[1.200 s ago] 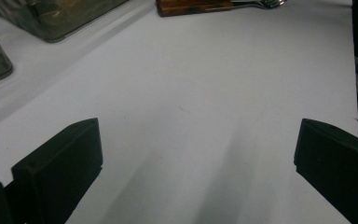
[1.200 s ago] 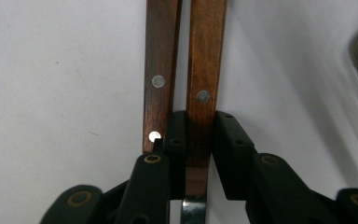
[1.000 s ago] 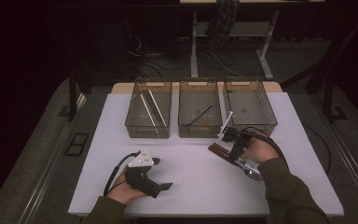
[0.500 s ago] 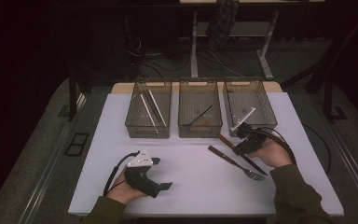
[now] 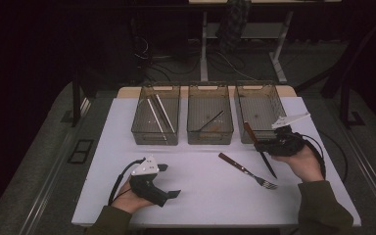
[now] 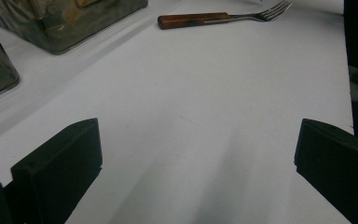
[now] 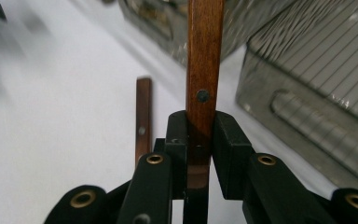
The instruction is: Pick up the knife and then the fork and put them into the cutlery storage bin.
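Jaws of the right gripper (image 5: 259, 145) are clamping a wooden-handled knife (image 5: 260, 149) just right of the fork (image 5: 247, 171). The left gripper (image 5: 169, 181), jaws gaping apart, is resting well left of the fork.

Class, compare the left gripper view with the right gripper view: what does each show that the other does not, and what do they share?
Left gripper view alone: the open left gripper with bare table between its jaws, and the fork's tines. Right gripper view alone: the right gripper shut on the knife's wooden handle, with a rivet showing. Both share the white table, the fork's brown handle lying on it, and clear bins at the far side.
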Motion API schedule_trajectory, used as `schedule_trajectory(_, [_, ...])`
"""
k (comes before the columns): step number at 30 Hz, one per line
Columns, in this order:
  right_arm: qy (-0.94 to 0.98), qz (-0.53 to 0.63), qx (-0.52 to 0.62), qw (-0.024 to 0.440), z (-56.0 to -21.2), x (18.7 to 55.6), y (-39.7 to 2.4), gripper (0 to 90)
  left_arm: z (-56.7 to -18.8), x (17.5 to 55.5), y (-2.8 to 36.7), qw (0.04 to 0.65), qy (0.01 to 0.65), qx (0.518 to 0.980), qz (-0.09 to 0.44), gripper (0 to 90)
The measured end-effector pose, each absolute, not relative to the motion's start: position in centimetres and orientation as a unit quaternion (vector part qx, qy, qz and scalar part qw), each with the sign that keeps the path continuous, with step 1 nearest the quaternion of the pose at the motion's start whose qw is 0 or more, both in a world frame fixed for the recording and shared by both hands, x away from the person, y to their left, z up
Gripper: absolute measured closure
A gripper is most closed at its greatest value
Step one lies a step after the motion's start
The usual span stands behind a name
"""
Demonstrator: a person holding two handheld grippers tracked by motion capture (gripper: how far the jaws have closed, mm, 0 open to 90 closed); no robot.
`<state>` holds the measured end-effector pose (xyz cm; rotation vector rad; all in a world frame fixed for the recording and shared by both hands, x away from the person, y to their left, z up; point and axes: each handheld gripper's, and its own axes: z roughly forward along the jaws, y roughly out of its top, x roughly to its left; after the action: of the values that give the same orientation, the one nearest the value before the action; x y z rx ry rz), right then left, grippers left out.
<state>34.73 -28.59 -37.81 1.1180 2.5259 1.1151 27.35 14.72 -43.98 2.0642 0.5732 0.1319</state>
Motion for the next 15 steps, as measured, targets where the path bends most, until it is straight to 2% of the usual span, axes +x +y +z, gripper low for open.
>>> schedule_trajectory(15, [0.764,0.478,0.400,0.167,-35.4,34.3,-30.4,76.8,-44.3,27.8,15.1,0.481,0.243,0.841,0.055,0.0])
